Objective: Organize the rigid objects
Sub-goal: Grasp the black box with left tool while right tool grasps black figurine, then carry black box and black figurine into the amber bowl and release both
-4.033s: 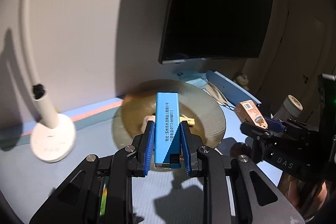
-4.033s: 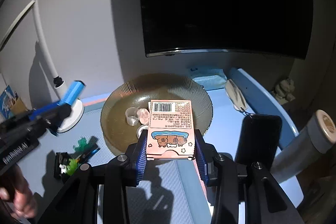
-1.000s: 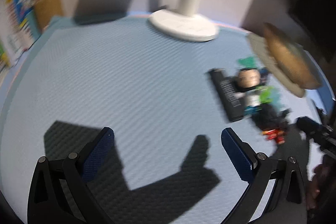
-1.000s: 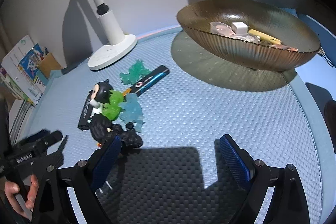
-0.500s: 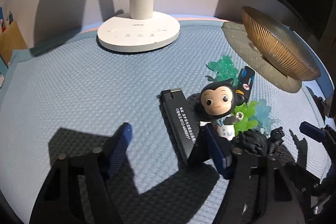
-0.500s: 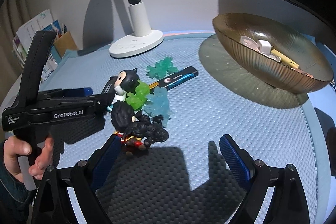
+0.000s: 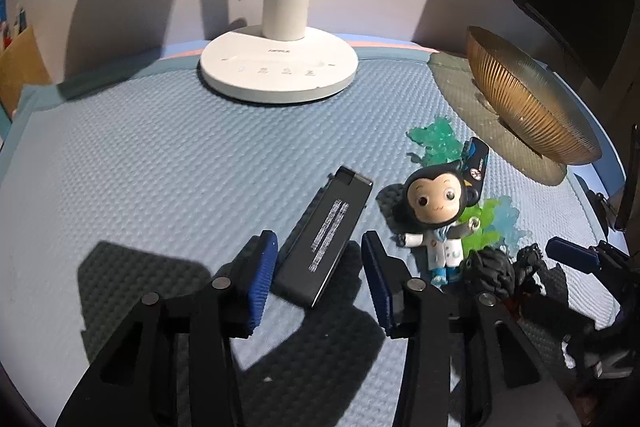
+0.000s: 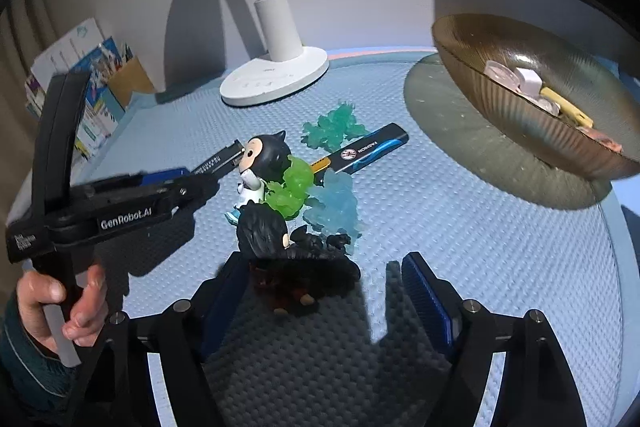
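While the black box (image 7: 326, 235) lies flat on the blue mat (image 7: 140, 163), its near end sits between the blue pads of the left gripper (image 7: 318, 277), whose jaws are closing; a gap shows on each side, so the pads do not press on it. Just beside the box on the right lies a monkey doll (image 7: 438, 211) in a white coat, touching a green splash toy (image 7: 486, 223). Beyond it are a teal splash toy (image 7: 434, 139) and a blue-black lighter (image 8: 366, 149). A black figure (image 8: 288, 251) lies at the near edge of this cluster, partly between the closing jaws of the right gripper (image 8: 324, 303), with its left pad close against it and its right pad well clear. Further out stand a white lamp base (image 7: 280, 71) and an amber bowl (image 7: 528, 107) holding small items. A hand (image 8: 60, 303) grips the left tool's handle.
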The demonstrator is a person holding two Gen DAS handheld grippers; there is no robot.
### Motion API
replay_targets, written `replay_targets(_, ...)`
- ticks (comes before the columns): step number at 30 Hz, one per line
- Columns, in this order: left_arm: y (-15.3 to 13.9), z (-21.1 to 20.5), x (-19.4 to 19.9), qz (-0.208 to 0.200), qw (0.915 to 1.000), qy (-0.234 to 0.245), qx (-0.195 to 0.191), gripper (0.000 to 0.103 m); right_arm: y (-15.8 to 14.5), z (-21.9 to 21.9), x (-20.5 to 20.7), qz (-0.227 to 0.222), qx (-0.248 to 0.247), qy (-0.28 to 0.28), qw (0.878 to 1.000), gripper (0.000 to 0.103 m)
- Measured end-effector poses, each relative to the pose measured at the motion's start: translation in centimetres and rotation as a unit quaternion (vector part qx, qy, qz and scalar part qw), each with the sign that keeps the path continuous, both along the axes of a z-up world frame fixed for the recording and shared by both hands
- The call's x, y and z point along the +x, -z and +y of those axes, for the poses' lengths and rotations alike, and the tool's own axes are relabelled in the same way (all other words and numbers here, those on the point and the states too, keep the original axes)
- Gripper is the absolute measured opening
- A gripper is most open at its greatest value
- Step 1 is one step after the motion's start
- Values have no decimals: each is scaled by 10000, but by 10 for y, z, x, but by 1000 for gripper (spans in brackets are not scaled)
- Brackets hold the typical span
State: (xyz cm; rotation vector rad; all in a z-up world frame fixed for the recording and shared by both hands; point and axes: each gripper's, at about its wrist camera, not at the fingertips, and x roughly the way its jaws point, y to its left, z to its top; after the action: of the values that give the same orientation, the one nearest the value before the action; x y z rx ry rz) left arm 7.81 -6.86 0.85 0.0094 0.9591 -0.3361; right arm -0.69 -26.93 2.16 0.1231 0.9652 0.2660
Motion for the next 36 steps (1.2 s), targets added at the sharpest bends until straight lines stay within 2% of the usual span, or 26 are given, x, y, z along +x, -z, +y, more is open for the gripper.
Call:
replay_targets(5,2,-10,5,-83,9999,38,78,41,11,3,8,175,84,-7,9998,77)
replay_targets(6,3,-11,4,-116,9999,71,82,40,10,3,8,167,104,-19,9998,73)
replay_targets(7,3,-13,2,-175,9997,104,105,30,9,3,8,137,128,-64,9998,69)
replay_targets(8,2,-14,1,-190,9997,144,104,23,8,4,7,106,179,-131,9997,56)
replay_targets(9,1,-14,-2,-190,9996,180,37,22,7,6,5,61,244,-227,9994,49)
replay_targets(12,-2,-11,-11,-207,9996,191,-87,22,3,7,-1,-47,145,-177,9997,49)
replay_targets(15,-8,-3,-30,-288,9994,150,-94,21,-8,-8,-15,-204,387,-14,9990,49)
replay_targets(19,-13,10,-52,-305,9993,62,-203,21,-26,-30,-37,-389,227,220,9987,49)
replay_targets(22,-9,15,-64,-224,9994,-4,-255,21,-22,-44,-47,-157,93,192,9996,49)
replay_targets(25,1,13,-68,-92,9996,-40,-259,21,-10,-43,-59,21,-245,77,9997,49)
replay_targets(28,3,12,-72,-137,9996,-112,-213,22,1,-39,-65,75,-371,19,9993,50)
replay_targets(30,5,15,-70,-70,9994,-162,-307,22,8,-42,-67,176,-274,72,9994,64)
replay_targets(33,6,20,-69,7,9985,-96,-541,28,8,-43,-69,114,-138,105,9998,68)
replay_targets(36,5,19,-70,-20,9986,-69,-533,29,7,-39,-67,133,-234,142,9995,68)
